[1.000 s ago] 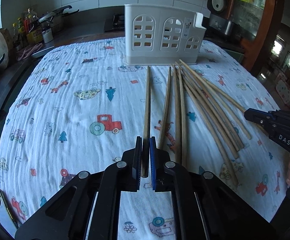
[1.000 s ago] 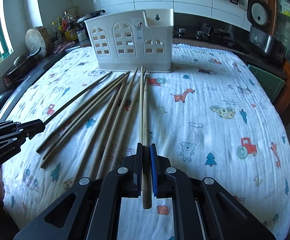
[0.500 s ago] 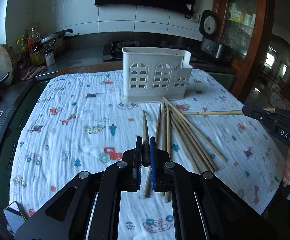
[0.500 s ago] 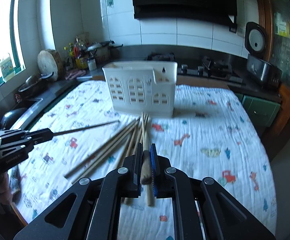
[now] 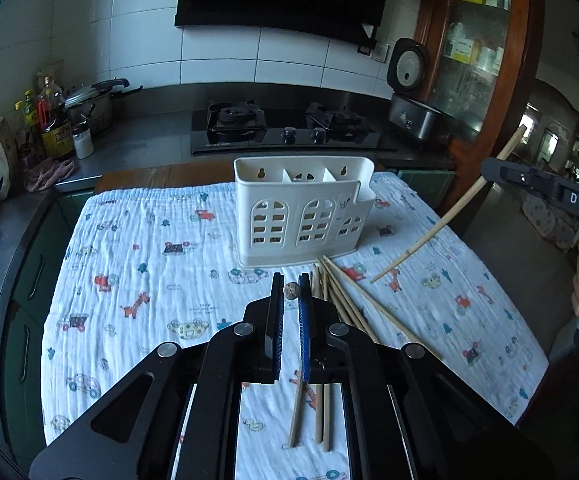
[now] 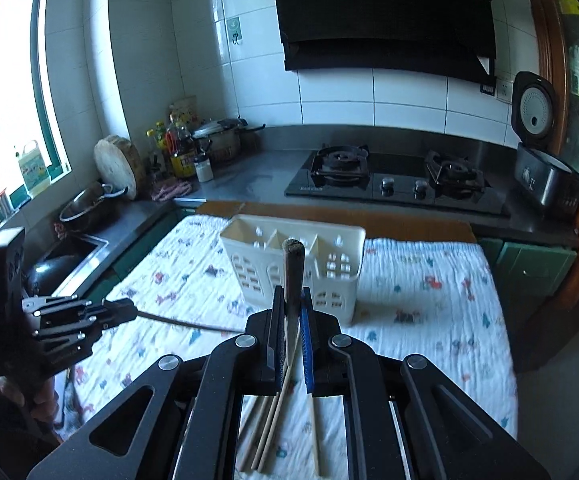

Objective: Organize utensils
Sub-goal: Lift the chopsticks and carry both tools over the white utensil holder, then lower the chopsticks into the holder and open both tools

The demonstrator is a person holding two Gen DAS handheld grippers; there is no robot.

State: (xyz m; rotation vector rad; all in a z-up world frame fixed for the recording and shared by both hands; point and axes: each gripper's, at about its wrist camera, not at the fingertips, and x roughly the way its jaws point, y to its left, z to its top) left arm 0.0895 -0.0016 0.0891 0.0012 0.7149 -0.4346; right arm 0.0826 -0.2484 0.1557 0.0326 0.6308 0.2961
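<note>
A white utensil holder (image 5: 303, 210) with arched cut-outs stands on the patterned cloth; it also shows in the right wrist view (image 6: 293, 264). My left gripper (image 5: 291, 292) is shut on a wooden chopstick (image 5: 291, 290), seen end-on, lifted above the cloth. My right gripper (image 6: 291, 300) is shut on another chopstick (image 6: 292, 264), its end pointing toward the holder. In the left wrist view the right gripper (image 5: 489, 170) holds its chopstick (image 5: 445, 218) slanted in the air. Several loose chopsticks (image 5: 349, 300) lie on the cloth in front of the holder.
The cloth-covered table (image 5: 149, 264) ends in a counter with a gas hob (image 5: 285, 130), a rice cooker (image 5: 413, 112) at right, bottles and a pot (image 5: 61, 116) at left. A sink (image 6: 77, 248) lies left of the table.
Both grippers have risen higher above the table, each with its chopstick, and tilted them up. The holder now appears from above, its compartments visible.
</note>
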